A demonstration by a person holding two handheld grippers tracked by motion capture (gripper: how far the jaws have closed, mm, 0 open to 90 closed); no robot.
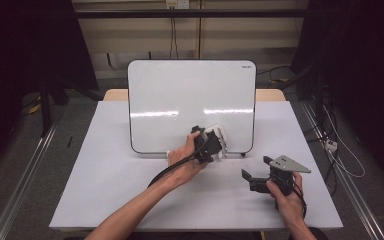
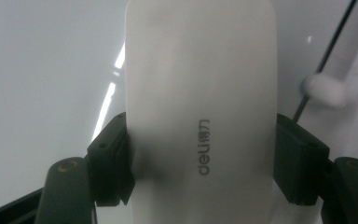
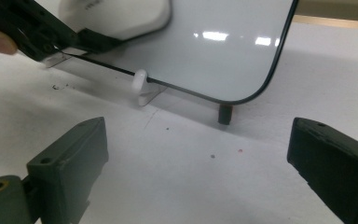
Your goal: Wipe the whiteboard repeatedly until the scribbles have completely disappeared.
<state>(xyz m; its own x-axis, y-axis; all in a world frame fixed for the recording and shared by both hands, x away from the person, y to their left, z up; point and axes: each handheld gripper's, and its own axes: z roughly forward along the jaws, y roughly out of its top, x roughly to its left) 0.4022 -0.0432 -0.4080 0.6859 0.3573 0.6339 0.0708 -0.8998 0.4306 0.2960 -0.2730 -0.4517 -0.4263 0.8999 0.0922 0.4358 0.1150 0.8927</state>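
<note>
While the right gripper [image 3: 196, 182] gapes empty, left gripper [image 2: 203, 163] clamps a smooth white eraser [image 2: 200, 93].

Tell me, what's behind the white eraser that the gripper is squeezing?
Behind the eraser held by the left gripper is the whiteboard, shiny and blank where it shows. The patch of board right behind the eraser is covered, so any marks there cannot be seen.

L gripper [image 1: 211, 143] jaws clamped, arm reaching fwd; R gripper [image 1: 256, 168] jaws wide apart, held low.
</note>
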